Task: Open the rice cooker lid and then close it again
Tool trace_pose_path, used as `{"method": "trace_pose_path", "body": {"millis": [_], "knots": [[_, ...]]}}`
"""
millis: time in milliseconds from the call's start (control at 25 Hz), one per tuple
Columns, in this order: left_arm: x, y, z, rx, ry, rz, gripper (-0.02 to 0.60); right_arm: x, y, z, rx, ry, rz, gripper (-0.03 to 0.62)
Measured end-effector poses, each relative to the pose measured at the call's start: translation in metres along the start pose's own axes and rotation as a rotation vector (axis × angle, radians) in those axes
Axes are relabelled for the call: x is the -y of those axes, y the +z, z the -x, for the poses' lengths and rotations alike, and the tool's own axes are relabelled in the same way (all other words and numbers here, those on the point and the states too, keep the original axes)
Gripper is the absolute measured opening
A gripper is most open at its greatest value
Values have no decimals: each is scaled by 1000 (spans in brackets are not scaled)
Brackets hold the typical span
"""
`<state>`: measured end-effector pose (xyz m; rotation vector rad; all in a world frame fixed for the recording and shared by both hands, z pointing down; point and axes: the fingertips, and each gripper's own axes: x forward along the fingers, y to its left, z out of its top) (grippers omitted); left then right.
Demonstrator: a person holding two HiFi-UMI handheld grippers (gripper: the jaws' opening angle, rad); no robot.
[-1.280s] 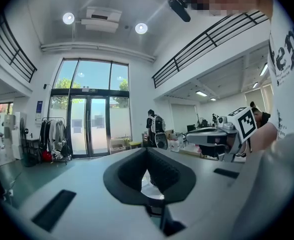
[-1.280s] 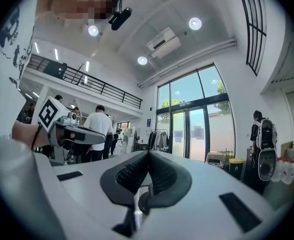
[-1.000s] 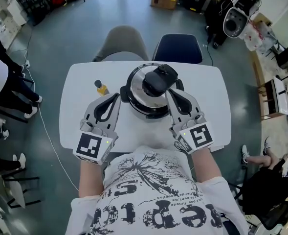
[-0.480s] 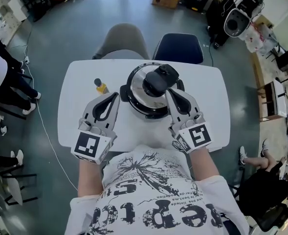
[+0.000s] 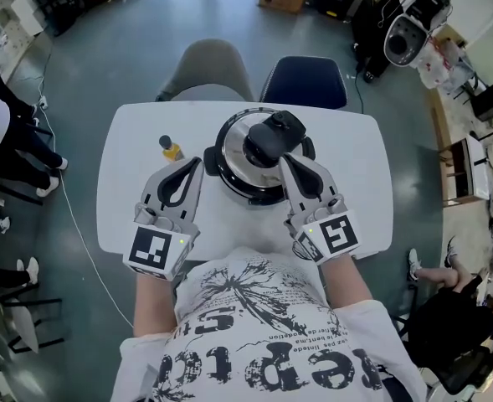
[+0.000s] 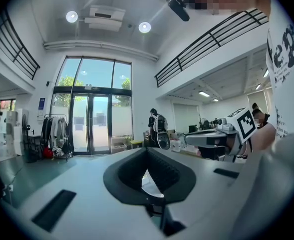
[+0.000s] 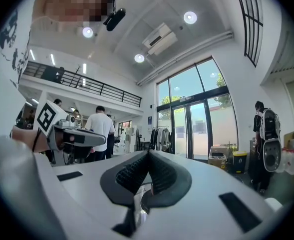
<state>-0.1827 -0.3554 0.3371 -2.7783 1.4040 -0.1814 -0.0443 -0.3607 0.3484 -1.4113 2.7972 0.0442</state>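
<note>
Right gripper view: tool [image 7: 147, 154] closed, empty.

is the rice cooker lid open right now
No, in the head view the silver lid lies flat and shut over the rice cooker, with its black handle on top.

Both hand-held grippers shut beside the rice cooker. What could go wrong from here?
1. The right hand-held gripper is shut close beside the rice cooker; going for the black lid knob without opening could shove the cooker across the table.
2. The left hand-held gripper is near a small yellow object; a sideways swing might topple it.
</note>
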Motion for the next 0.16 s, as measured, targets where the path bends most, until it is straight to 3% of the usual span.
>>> {"method": "trace_pose_path", "body": {"millis": [160], "knots": [[0, 8, -5, 44, -1, 23, 14, 3, 6, 0, 15, -1, -58, 11]]}}
